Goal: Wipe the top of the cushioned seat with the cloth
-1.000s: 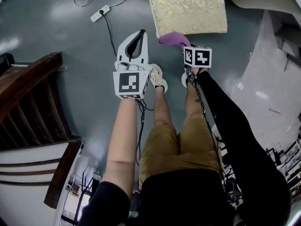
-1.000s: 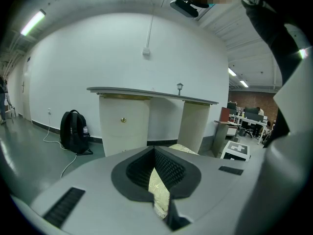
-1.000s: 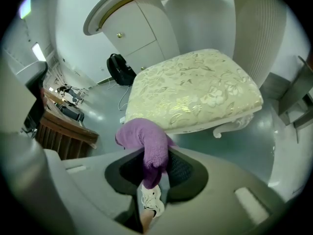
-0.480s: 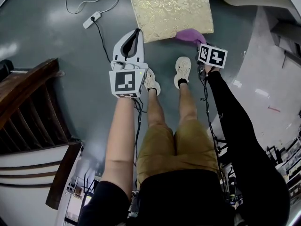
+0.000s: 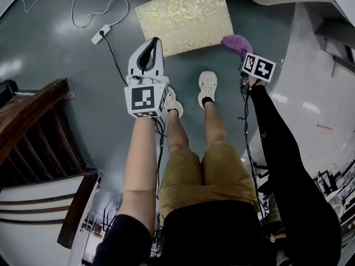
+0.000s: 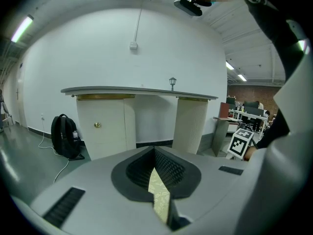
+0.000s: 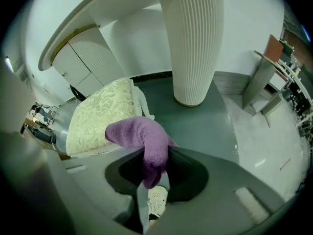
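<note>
Two grippers out front, each cube showing black-and-white square markers. The left gripper (image 5: 154, 42) is held out on a bare arm, pointing down toward the floor, its jaws pressed together on nothing. The right gripper (image 7: 149, 168), on a black-sleeved arm reaching forward, clamps the one purple cloth (image 5: 237, 42) — it droops just beside the near right corner of the gold-patterned cushioned seat (image 5: 186, 18). Two pale shoes (image 5: 208, 87) stand between the arms, short of the seat.
</note>
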Motion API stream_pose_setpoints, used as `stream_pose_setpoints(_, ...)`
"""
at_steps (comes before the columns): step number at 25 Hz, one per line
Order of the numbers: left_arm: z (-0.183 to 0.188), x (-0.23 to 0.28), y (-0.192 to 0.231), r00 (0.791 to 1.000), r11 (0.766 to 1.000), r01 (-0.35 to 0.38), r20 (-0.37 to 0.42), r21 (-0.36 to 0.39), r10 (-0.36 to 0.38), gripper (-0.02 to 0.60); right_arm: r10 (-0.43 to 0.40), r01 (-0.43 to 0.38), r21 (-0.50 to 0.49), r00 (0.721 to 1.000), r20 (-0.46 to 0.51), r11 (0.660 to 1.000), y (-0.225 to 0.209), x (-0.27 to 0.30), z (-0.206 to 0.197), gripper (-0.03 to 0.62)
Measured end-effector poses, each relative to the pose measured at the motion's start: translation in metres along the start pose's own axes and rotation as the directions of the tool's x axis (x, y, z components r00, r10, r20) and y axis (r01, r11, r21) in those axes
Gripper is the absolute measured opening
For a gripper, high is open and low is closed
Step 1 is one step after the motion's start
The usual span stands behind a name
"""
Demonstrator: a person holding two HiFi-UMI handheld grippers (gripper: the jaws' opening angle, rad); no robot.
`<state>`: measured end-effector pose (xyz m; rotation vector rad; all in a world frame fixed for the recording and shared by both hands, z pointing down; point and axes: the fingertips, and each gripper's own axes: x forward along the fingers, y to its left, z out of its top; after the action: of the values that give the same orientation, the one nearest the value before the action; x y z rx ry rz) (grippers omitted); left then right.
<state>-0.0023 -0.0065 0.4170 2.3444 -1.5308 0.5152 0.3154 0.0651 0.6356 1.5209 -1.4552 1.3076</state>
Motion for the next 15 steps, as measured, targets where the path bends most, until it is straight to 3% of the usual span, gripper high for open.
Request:
stream_pose_setpoints(4,0.009,0.002,-0.009,1.000,1.000,-0.015,0.005,-0.004,0.015,0.008,0.051,-0.051,-0.032,0.999,0.005,0.998,0.004,-0.012,0.003,0.086)
stream_pose_setpoints(7,0.020,-0.002,-0.007,0.999,0.999,-0.038,0.028,-0.025,0.039,0.008,0.091,-0.090,-0.025,0.993,0.070,0.996,0.021,-0.033,0.024,0.086)
stream_pose_setpoints(11,0.029,-0.008,0.011,0.997,0.998,-0.064,0.044,0.002,0.064,0.008,0.189,-0.187,-0.028,0.966,0.178,0.982,0.080,-0.057,0.063,0.086)
stream_pose_setpoints(15,0.030,-0.014,0.036,0.997,0.998,-0.064,0.049,0.007,0.064,0.008,0.281,-0.270,-0.079,0.936,0.213,0.960,0.159,-0.060,0.090,0.087)
